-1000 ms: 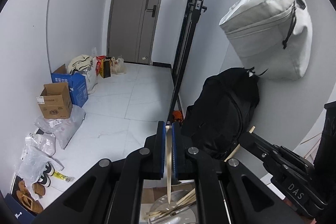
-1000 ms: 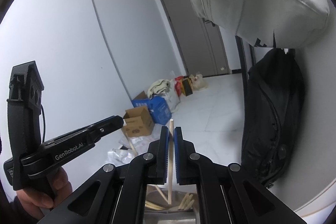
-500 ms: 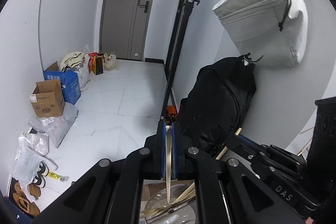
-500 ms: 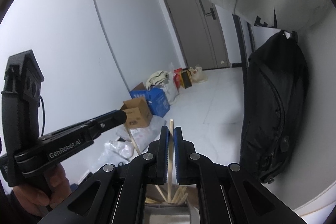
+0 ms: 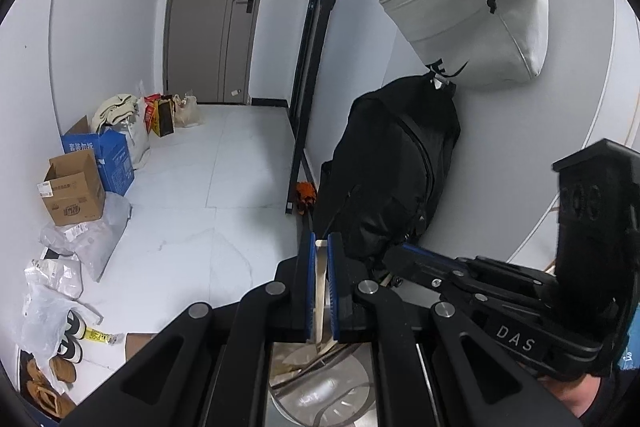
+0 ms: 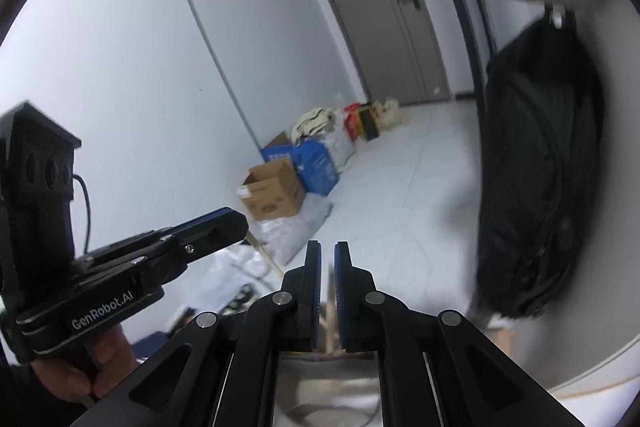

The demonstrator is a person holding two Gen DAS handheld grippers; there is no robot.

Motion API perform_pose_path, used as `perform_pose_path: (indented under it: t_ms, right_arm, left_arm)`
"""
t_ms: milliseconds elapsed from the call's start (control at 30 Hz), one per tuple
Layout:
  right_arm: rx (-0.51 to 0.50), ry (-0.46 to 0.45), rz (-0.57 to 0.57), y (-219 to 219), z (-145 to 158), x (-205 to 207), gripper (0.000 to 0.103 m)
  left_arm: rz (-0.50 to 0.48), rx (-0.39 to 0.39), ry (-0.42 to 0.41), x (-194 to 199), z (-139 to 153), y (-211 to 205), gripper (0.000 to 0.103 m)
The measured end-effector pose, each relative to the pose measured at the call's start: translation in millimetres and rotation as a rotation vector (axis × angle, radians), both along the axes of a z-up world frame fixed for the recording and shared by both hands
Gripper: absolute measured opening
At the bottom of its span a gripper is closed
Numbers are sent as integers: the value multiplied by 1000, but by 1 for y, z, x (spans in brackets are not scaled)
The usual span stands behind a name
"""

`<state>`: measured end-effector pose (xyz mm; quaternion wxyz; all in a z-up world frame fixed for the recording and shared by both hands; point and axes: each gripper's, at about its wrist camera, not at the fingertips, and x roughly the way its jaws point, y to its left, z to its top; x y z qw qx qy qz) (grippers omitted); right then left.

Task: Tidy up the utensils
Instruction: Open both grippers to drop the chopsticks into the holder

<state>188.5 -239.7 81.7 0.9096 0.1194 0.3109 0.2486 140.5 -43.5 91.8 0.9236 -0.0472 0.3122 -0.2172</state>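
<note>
Fingers on my left gripper (image 5: 321,259) pinch a pale wooden stick (image 5: 319,291), its lower end over a metal dish (image 5: 344,395) holding more sticks. From my right wrist, my right gripper (image 6: 327,267) is parting slightly, a chopstick (image 6: 330,323) loose between its fingers.

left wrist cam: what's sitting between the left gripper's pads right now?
A flat pale wooden utensil stands upright between the left gripper pads, clamped; its lower end hangs over the metal container. The left wrist view shows it.
</note>
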Motion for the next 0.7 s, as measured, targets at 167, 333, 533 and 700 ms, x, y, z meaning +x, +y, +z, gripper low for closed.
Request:
perform_pose_path:
  t_ms: [167,333,533,700]
  right_arm:
    - [24,35,-12,-4,-4,-2,7]
    - [49,48,-61,-18,-4,-16,8]
    - [61,46,-87,-32,-1,-32,20]
    - [46,37,-106,-35,5,-48,33]
  left_arm:
    - [-23,14,30,-2,-1,1,5]
    - [10,-4,61,-8,-2,10,6]
    - [35,11,58,-23,1,10,29]
    - [68,12,15,-42,8,11,43]
